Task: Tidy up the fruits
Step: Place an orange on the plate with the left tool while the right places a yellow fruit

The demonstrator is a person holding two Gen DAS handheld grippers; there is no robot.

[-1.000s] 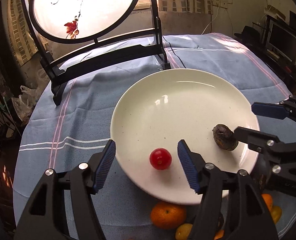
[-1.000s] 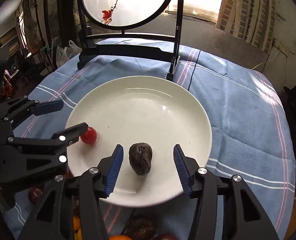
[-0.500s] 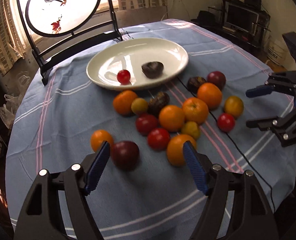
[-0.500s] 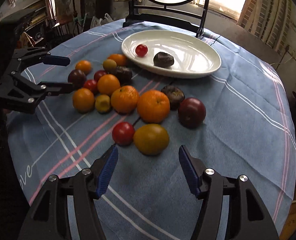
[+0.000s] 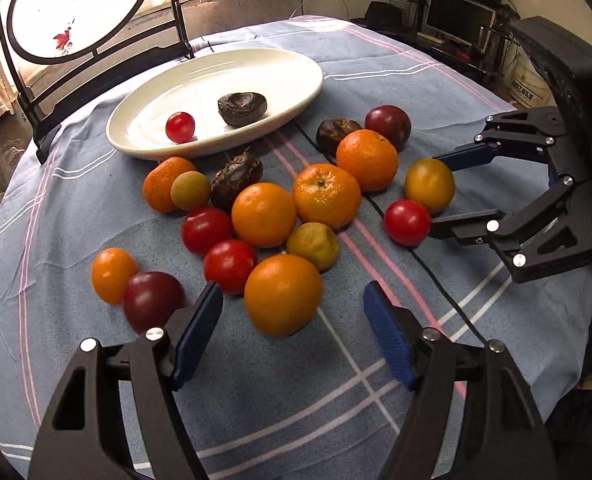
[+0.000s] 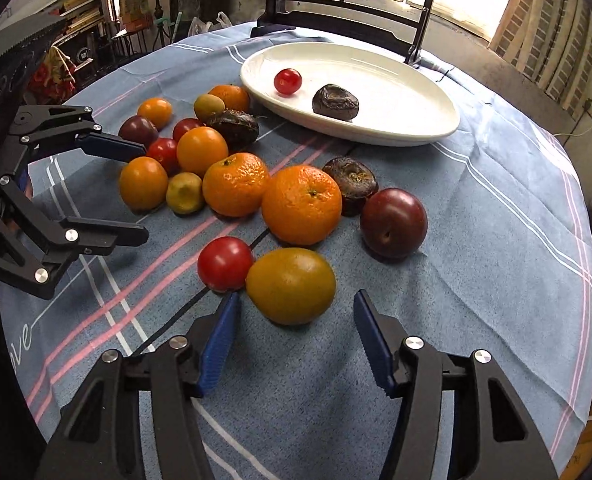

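Note:
A white plate (image 5: 296,92) (image 6: 416,128) at the far side holds a red cherry tomato (image 5: 180,127) (image 6: 287,81) and a dark wrinkled fruit (image 5: 242,108) (image 6: 335,102). Several oranges, red tomatoes, plums and yellow fruits lie loose on the cloth in front of it. My left gripper (image 5: 292,330) is open, its jaws either side of the nearest orange (image 5: 282,294). My right gripper (image 6: 294,336) is open just before a yellow-orange fruit (image 6: 291,285), with a red tomato (image 6: 225,263) beside its left finger.
A blue striped cloth (image 5: 336,380) covers the round table. A round painted screen on a black stand (image 5: 76,4) stands behind the plate. A thin black cable (image 5: 436,276) runs across the cloth. Shelves and a monitor (image 5: 456,16) stand beyond the table.
Both grippers pulled back from the plate, then moved forward and down toward the loose fruit. The cherry tomato and dark fruit stay on the plate. Both remain open.

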